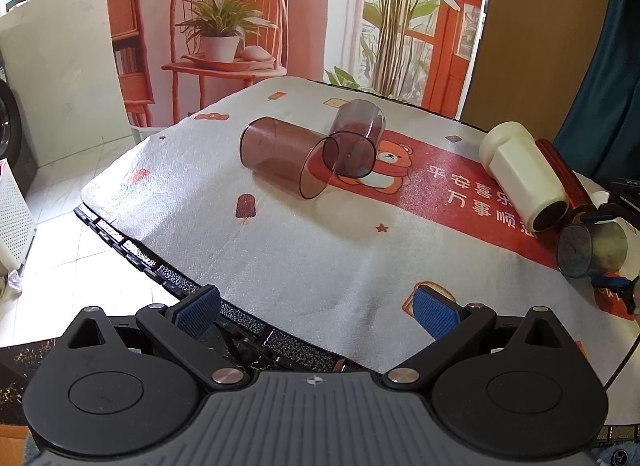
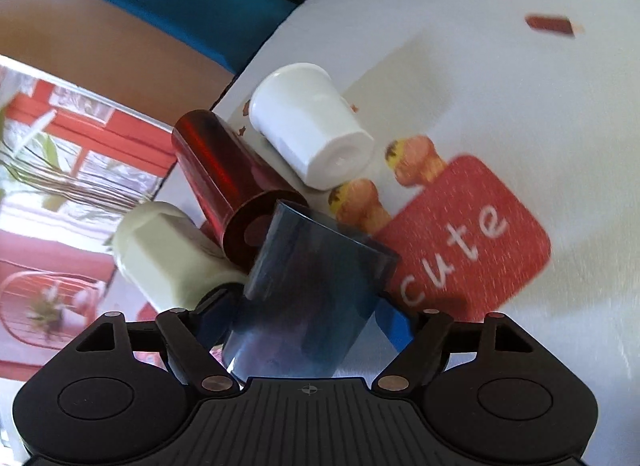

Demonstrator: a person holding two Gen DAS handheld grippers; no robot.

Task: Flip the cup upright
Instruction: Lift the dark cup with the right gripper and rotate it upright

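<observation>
Right wrist: blue cup [image 2: 308, 290] apparently between right gripper [image 2: 308, 326] fingers.

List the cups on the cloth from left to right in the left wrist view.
Long brown cup → short brown cup → cream cup → red cup → blue cup, held in the right gripper.

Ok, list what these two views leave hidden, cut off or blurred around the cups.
- Right gripper fingertips: right wrist view, covered by the blue cup they clamp.
- Blue cup's lower end: same view, hidden behind the gripper body.
- Cream cup mouth: same view, behind the blue cup and a finger.
- White cup: left wrist view, only a sliver shows behind the red cup.
- Tablecloth prints: right wrist view, motion-blurred.
</observation>
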